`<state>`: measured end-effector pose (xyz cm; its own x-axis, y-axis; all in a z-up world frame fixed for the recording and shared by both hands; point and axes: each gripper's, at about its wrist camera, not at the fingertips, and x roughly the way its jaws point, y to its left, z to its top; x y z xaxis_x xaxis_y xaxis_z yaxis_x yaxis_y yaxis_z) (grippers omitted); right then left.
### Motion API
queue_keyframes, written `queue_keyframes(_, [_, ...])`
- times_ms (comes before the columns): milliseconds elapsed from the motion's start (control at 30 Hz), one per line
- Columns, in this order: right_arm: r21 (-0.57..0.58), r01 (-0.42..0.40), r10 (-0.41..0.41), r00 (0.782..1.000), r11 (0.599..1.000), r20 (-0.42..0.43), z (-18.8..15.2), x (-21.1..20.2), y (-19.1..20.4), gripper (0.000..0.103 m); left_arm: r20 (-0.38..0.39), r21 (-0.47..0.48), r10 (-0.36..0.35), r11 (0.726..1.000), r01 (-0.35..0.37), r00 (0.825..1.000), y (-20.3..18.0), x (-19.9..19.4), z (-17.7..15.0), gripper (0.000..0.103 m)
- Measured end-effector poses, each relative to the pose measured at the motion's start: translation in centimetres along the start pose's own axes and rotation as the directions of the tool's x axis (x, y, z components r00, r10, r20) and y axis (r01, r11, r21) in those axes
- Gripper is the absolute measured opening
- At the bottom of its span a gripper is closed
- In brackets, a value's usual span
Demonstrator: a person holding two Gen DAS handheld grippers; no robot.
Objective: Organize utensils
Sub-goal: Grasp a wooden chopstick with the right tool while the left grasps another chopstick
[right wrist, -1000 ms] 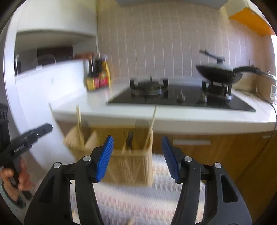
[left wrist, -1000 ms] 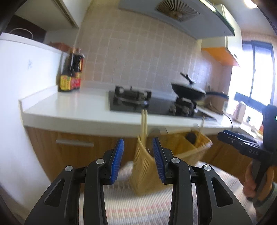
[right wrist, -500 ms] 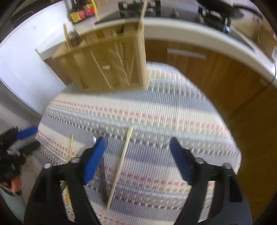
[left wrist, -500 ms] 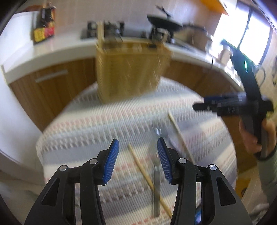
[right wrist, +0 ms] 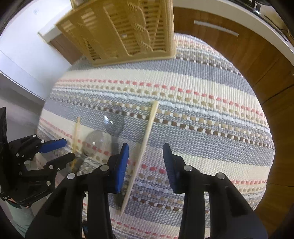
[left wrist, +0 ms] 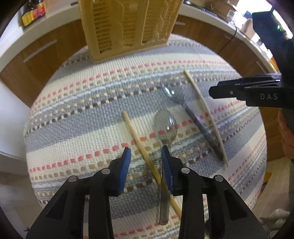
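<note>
A woven yellow basket stands at the far end of a striped mat. Two clear spoons and two wooden chopsticks lie on the mat. My left gripper points down over the nearer chopstick. Its jaws are closing, the chopstick lies between them untouched, and the near spoon's handle runs by the right finger. My right gripper straddles the other chopstick; its jaws are closing too, with the pads clear of it. Each gripper shows in the other's view.
Wooden cabinet fronts under a white counter ring the mat's far side. Sauce bottles stand on the counter at the left. A person's hand holds the right gripper's handle beyond the mat's right edge.
Both grippers tipped from facing the stove down toward the mat and sank closer to the utensils. The right jaws widened, then narrowed around a chopstick; the left jaws narrowed slightly.
</note>
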<state>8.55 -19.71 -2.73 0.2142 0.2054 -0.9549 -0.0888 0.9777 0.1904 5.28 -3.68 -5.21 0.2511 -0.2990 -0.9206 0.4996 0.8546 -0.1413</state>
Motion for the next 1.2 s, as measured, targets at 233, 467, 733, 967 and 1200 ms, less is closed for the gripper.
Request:
queue_keyframes(233, [-0.015, 0.042, -0.042, 0.998, 0.999, -0.052, 0.6, 2.6, 1.6, 0.027, -0.036, 0.006, 0.053, 0.999, -0.053, 0.998, -0.7, 1.2, 0.7, 0.029])
queue_keyframes(467, [-0.118, 0.135, -0.143, 0.988, 0.984, -0.062, 0.2, 4.3, 4.4, 0.013, -0.065, 0.031, 0.083, 0.996, -0.081, 0.994, -1.0, 1.9, 2.2, 0.026])
queue_keyframes(733, [-0.19, 0.148, -0.161, 0.985, 0.971, -0.057, -0.2, 5.2, 6.4, 0.009, -0.095, 0.087, 0.145, 0.987, -0.137, 0.985, -2.6, 2.6, 3.1, 0.024])
queue_keyframes(967, [-0.195, 0.109, -0.123, 0.99, 0.975, -0.062, -1.0, 4.1, 4.4, 0.006, -0.078, 0.113, 0.212, 0.973, -0.202, 0.974, -4.3, 2.1, 2.1, 0.007])
queue_keyframes(1200, [-0.2, 0.067, -0.073, 0.997, 0.978, -0.022, -1.5, 2.9, 2.0, 0.004, 0.056, 0.051, 0.153, 0.986, -0.156, 0.987, -4.9, 0.0, 1.7, 0.004])
